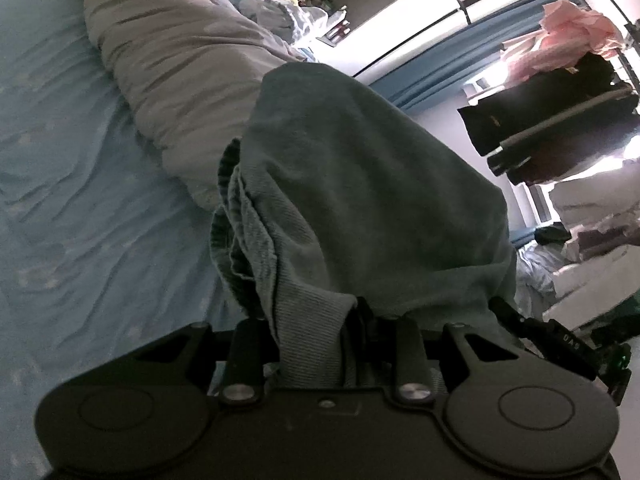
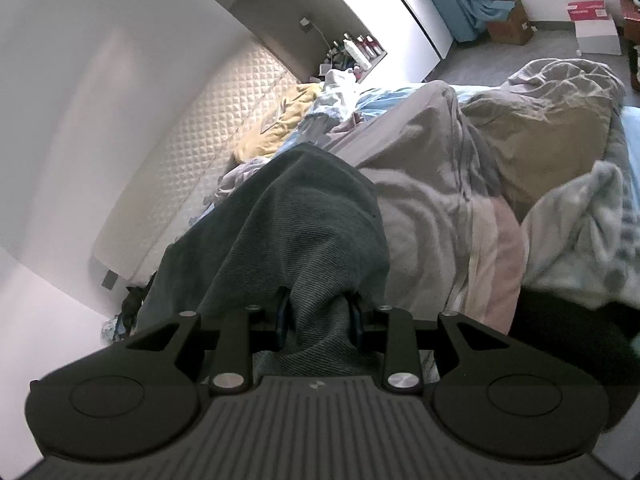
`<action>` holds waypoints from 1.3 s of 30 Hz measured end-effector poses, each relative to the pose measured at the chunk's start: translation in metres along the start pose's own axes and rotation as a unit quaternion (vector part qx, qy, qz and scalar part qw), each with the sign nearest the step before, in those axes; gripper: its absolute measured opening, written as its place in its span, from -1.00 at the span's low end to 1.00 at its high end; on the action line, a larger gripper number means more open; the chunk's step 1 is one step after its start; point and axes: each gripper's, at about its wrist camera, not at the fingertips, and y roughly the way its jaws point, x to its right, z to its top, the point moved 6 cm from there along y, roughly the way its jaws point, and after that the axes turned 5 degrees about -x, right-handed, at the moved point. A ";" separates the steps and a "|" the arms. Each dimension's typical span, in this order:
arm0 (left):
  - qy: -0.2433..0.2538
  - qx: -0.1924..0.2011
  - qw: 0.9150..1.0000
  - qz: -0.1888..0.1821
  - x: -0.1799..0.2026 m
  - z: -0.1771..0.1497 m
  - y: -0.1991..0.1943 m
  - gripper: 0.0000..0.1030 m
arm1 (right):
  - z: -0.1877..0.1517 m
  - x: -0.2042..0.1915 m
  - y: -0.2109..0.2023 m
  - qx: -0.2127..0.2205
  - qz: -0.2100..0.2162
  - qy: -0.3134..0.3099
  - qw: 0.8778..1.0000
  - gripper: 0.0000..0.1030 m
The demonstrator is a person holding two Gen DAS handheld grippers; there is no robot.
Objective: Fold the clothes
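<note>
Left gripper is clenched on a teal knit garment, the cloth bunched between its jaws and mounding up so high that it hides both fingertips and most of what lies ahead. On the garment's left side a ribbed hem or cuff folds over itself in several layers; which part of the garment it is cannot be told. Right gripper is likewise closed on the same garment, a thick twist of fabric pinched between the jaws, the tips buried in it. How the stretch of cloth between the two grippers hangs is out of sight in both views.

Beyond the garment lies the bed, its light blue sheet wrinkled but bare along the left side. A grey quilt runs lengthwise down the middle, and in the right wrist view it heaps together with a tan pillow and a pale blanket toward the bed's right edge. Yellow bedding sits at the head end against the quilted headboard. A clothes rack with dark and pink clothing stands off the bed's far side, glare from the window washing out details there.
</note>
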 end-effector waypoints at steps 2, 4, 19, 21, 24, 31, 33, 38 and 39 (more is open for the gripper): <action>-0.005 0.003 1.000 0.011 0.014 0.004 0.020 -0.53 | 0.020 0.018 0.006 -0.008 0.004 -0.001 1.000 -0.38; -0.011 0.006 1.000 0.022 0.028 0.008 0.040 -0.53 | 0.038 0.035 0.012 -0.018 0.007 -0.001 1.000 -0.38; -0.036 0.009 0.996 0.079 0.093 0.035 0.162 -0.52 | 0.147 0.142 0.057 -0.075 0.019 -0.005 0.997 -0.38; -0.043 0.011 0.996 0.083 0.092 0.040 0.171 -0.52 | 0.154 0.148 0.065 -0.082 0.022 -0.007 0.996 -0.38; -0.054 0.010 0.994 0.091 0.086 0.044 0.186 -0.52 | 0.164 0.158 0.080 -0.095 0.021 -0.014 0.995 -0.38; -0.094 -0.013 0.989 0.112 0.053 0.042 0.226 -0.51 | 0.150 0.198 0.135 -0.152 -0.022 -0.023 0.988 -0.34; -0.097 -0.021 0.989 0.113 0.046 0.040 0.233 -0.51 | 0.143 0.210 0.146 -0.167 -0.027 -0.016 0.985 -0.34; -0.079 -0.029 0.989 0.120 0.046 0.037 0.238 -0.48 | 0.129 0.229 0.151 -0.175 -0.018 -0.004 0.984 -0.32; -0.075 -0.030 0.989 0.121 0.046 0.036 0.238 -0.47 | 0.127 0.233 0.151 -0.175 -0.016 0.002 0.985 -0.31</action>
